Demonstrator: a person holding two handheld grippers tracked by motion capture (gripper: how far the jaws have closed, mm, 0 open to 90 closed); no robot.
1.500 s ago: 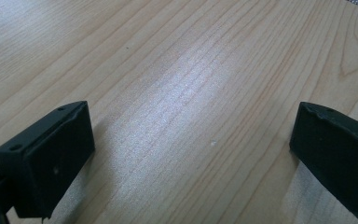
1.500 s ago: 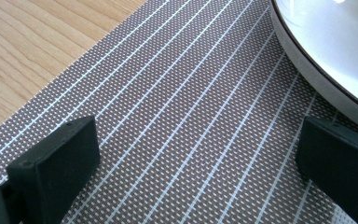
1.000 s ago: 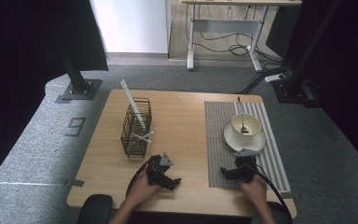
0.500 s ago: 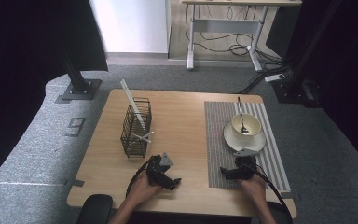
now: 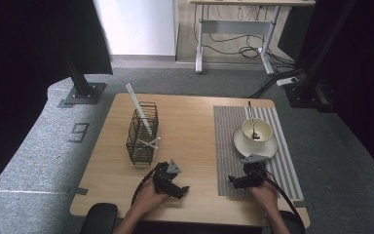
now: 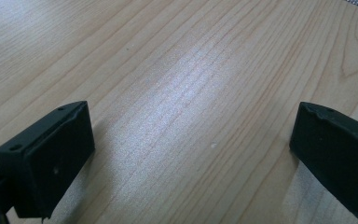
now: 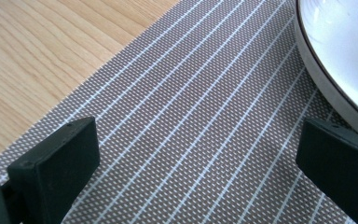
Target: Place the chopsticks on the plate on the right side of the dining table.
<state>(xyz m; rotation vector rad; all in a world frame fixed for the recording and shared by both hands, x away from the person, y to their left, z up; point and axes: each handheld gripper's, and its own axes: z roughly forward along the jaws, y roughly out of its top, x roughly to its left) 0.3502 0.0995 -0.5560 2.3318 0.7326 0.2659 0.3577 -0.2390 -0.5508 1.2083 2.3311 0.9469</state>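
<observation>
Two hands are resting at the near edge of the wooden bench (image 5: 195, 122), each holding a gripper low over its surface. The left gripper (image 5: 175, 187) is sitting over bare wood near the front edge, just in front of the black wire basket (image 5: 142, 131), its jaws pointing toward the middle of the bench; in the left gripper view (image 6: 191, 149) its two black jaws are standing wide apart with nothing but wood grain lying between them. The right gripper (image 5: 238, 181) is hovering over the near end of the grey striped placemat (image 5: 226, 146), with its jaws pointing left across the mat; in the right gripper view (image 7: 196, 172) those jaws are also spread wide and gripping nothing, with the woven mat (image 7: 191, 116) showing between them and the dark-edged rim of the white saucer (image 7: 335, 56) lying just beside the jaw at the right of that view, though whether jaw and rim are touching is hard to tell. In the high view the saucer (image 5: 243, 146) is lying on the mat just beyond the right gripper, carrying a white cup (image 5: 258, 130) with a spoon (image 5: 251, 119) standing in it, handle leaning toward the far side. The wire basket is standing on the left half of the bench, holding a long white stick (image 5: 139, 109) that is leaning up and out toward the far left, and a smaller white piece (image 5: 148, 143) is poking through its near side.
</observation>
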